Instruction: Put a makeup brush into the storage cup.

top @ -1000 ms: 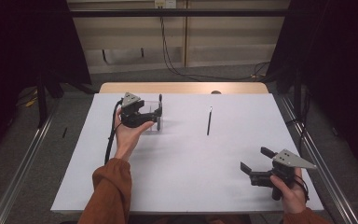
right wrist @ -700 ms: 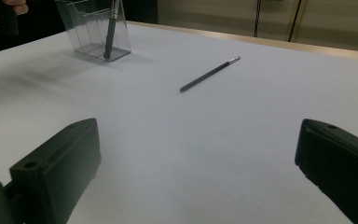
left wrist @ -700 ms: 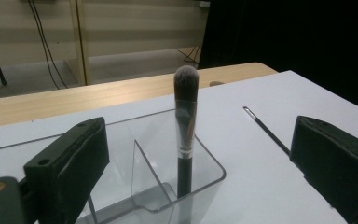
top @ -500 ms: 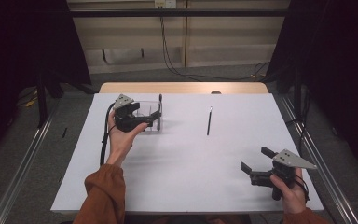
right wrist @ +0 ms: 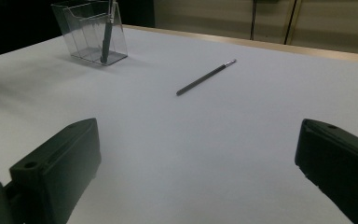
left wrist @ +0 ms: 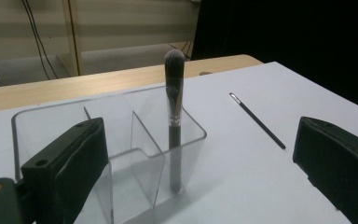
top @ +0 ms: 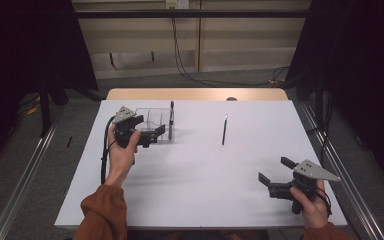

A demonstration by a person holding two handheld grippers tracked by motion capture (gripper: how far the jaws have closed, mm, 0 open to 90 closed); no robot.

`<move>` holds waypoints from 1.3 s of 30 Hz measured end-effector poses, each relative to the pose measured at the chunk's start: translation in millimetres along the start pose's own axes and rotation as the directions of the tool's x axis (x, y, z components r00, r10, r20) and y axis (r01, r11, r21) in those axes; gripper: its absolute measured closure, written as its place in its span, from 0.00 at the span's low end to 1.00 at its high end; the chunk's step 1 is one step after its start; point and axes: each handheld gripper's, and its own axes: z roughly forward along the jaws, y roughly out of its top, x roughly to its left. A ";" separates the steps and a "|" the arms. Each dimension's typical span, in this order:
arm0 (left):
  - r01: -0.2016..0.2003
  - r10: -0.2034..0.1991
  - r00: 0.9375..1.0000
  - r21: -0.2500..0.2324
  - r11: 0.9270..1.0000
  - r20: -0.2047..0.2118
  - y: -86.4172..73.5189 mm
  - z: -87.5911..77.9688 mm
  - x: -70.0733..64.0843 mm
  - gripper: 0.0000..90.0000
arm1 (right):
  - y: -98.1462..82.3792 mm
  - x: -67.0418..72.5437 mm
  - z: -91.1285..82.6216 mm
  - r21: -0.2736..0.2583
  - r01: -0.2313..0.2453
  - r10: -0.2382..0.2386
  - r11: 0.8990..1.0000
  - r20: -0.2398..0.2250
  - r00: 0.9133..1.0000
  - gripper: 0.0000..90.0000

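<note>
A clear acrylic organizer (top: 152, 120) (left wrist: 116, 135) (right wrist: 91, 32) stands at the back left of the white table (top: 195, 200). A dark makeup brush (top: 171, 119) (left wrist: 173, 121) (right wrist: 106, 37) stands upright in its right corner compartment, bristles up. My left gripper (top: 156, 134) (left wrist: 198, 140) sits just left of the organizer. Its jaws have just been opening and now stand wide, with the organizer's corner and the brush ahead of them but untouched. A thin dark brush (top: 224, 130) (left wrist: 257, 120) (right wrist: 205, 77) lies flat mid-table. My right gripper (top: 276, 171) (right wrist: 196, 140) rests open near the front right, with nothing between its jaws.
A wooden table edge (top: 195, 94) shows beyond the white sheet, with a small dark spot (top: 231, 99) on it. Metal rails (top: 25, 165) run along both sides of the table, and cables trail on the floor behind.
My left gripper has drawn back to the left and toward the person, away from the brush, which stays upright in the organizer. The right gripper has kept still.
</note>
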 end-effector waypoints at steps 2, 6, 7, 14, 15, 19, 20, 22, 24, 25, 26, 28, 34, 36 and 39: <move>-0.006 0.006 1.000 0.005 1.000 -0.006 -3.4 -2.8 -1.1 0.04 | -0.1 -0.6 -0.1 -0.001 -0.003 0.003 1.000 0.003 1.000 0.00; -0.020 0.020 1.000 0.007 1.000 -0.017 -7.6 -12.0 -0.8 0.05 | -0.1 -1.2 0.6 -0.002 -0.008 0.008 1.000 0.005 1.000 0.00; -0.020 0.020 1.000 0.007 1.000 -0.017 -7.6 -12.0 -0.8 0.05 | -0.2 -1.2 0.5 -0.002 -0.008 0.008 1.000 0.006 1.000 0.00; -0.025 0.024 0.999 -0.015 1.000 -0.040 -6.7 -28.5 2.1 0.06 | -0.3 -0.3 1.5 0.000 -0.008 0.008 1.000 0.004 1.000 0.00; -0.042 0.041 0.998 -0.021 0.999 -0.045 -8.4 -33.4 0.1 0.06 | -0.4 -0.5 1.7 0.000 -0.004 0.004 1.000 0.003 1.000 0.00; -0.069 0.066 0.996 -0.039 0.997 -0.059 -13.5 -41.6 -4.1 0.05 | -0.7 -1.3 2.1 0.002 -0.011 0.011 1.000 0.007 1.000 0.00; -0.063 0.061 0.997 -0.035 0.997 -0.047 -15.1 -43.0 -4.1 0.05 | -0.7 -1.5 2.1 0.001 -0.011 0.011 1.000 0.008 1.000 0.00; -0.061 0.059 0.997 -0.036 0.998 -0.049 -16.8 -44.9 -4.7 0.05 | -0.8 -1.8 2.5 0.002 -0.012 0.012 1.000 0.007 1.000 0.00; -0.071 0.069 0.996 -0.041 0.997 -0.059 -20.8 -49.3 -4.6 0.04 | -1.0 -1.9 2.5 0.002 -0.013 0.013 1.000 0.008 1.000 0.00; -0.071 0.068 0.995 -0.040 0.997 -0.067 -23.1 -52.0 -4.5 0.04 | -1.0 -1.9 2.3 0.001 -0.015 0.015 1.000 0.008 1.000 0.00; -0.073 0.070 0.995 -0.040 0.997 -0.077 -28.6 -56.5 -4.0 0.04 | -1.1 -2.1 2.1 0.001 -0.016 0.016 1.000 0.008 1.000 0.00; -0.075 0.072 0.993 -0.030 0.997 -0.093 -34.1 -60.4 -3.4 0.04 | -1.1 -2.5 1.4 0.001 -0.016 0.016 1.000 0.010 1.000 0.00; -0.067 0.065 0.993 -0.019 0.998 -0.103 -46.7 -69.8 -2.0 0.04 | -0.8 -0.7 2.2 0.006 -0.008 0.008 1.000 0.004 1.000 0.00; -0.064 0.061 0.993 -0.026 0.998 -0.105 -48.0 -72.1 -2.7 0.04 | -0.7 -0.9 2.3 0.003 -0.007 0.007 1.000 0.006 1.000 0.00; -0.066 0.062 0.992 -0.032 0.997 -0.108 -53.0 -81.6 -2.6 0.04 | -0.2 -1.5 3.3 0.001 -0.010 0.010 1.000 0.006 1.000 0.00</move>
